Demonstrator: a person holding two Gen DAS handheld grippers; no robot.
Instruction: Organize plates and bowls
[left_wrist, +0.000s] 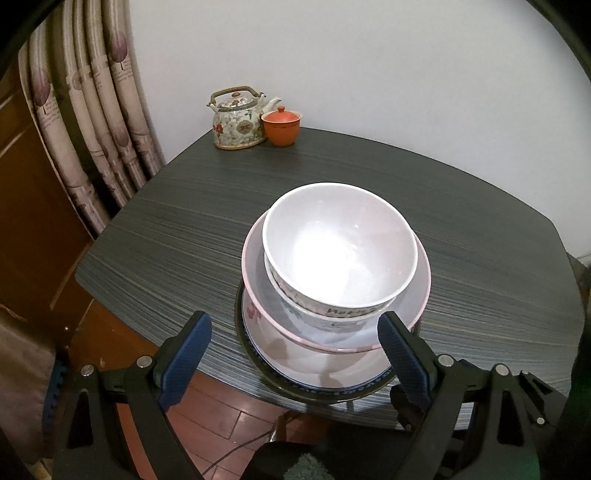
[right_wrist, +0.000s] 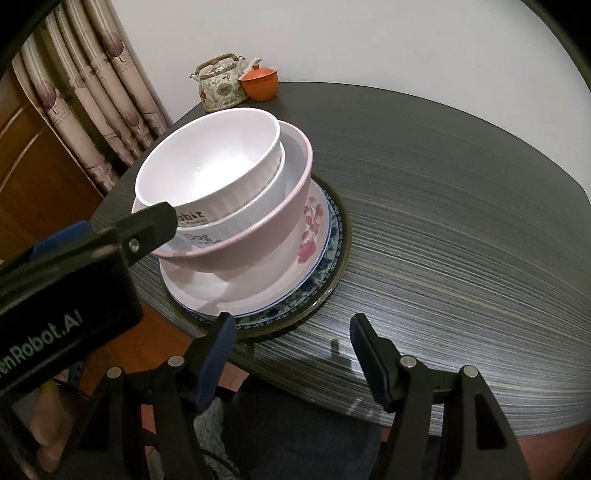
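A stack of dishes stands near the front edge of the dark table (left_wrist: 480, 229). At the bottom lies a dark-rimmed plate (right_wrist: 332, 273), then a blue-patterned plate (right_wrist: 334, 236), then a white plate with pink flowers (right_wrist: 310, 236). On them sits a pink-rimmed bowl (right_wrist: 266, 236) holding two nested white bowls, the top white bowl (left_wrist: 338, 243) (right_wrist: 221, 170) uppermost. My left gripper (left_wrist: 295, 343) is open, its fingers either side of the stack's near edge, holding nothing. My right gripper (right_wrist: 291, 350) is open and empty, at the stack's front right.
A floral teapot (left_wrist: 238, 120) (right_wrist: 221, 86) and an orange lidded cup (left_wrist: 281, 127) (right_wrist: 260, 85) stand at the table's far corner by the white wall. Curtains (left_wrist: 92, 110) hang to the left. Red floor tiles (left_wrist: 221, 413) lie below the table's edge.
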